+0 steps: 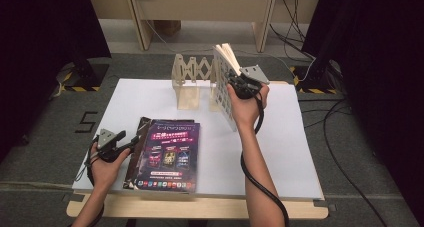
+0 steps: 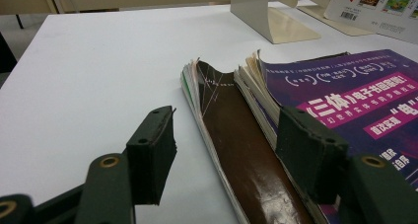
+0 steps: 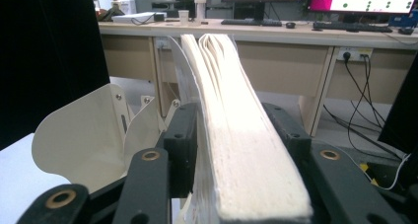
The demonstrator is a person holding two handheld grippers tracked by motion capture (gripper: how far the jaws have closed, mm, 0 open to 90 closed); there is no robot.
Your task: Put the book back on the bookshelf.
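**Book clamped at the rack**

My right gripper (image 1: 239, 84) clamps the book (image 1: 226, 82) tilted beside the rack (image 1: 192, 77); its own view shows page edges (image 3: 246, 155). My left gripper (image 2: 224, 150) gapes wide at the stack (image 2: 315, 115), holding nothing.

Overhead light even, moderately bright on white rectangular tabletop (image 1: 300, 152); black curtains at both sides swallowed detail. High view soft, low in detail. Glossy dark-brown book cover (image 2: 246, 160) carried pale sheen. Black near jaws blurred in both gripper views. Cream page block of held thick book (image 3: 236, 150) soft up close; bright monitors behind slightly overexposed.
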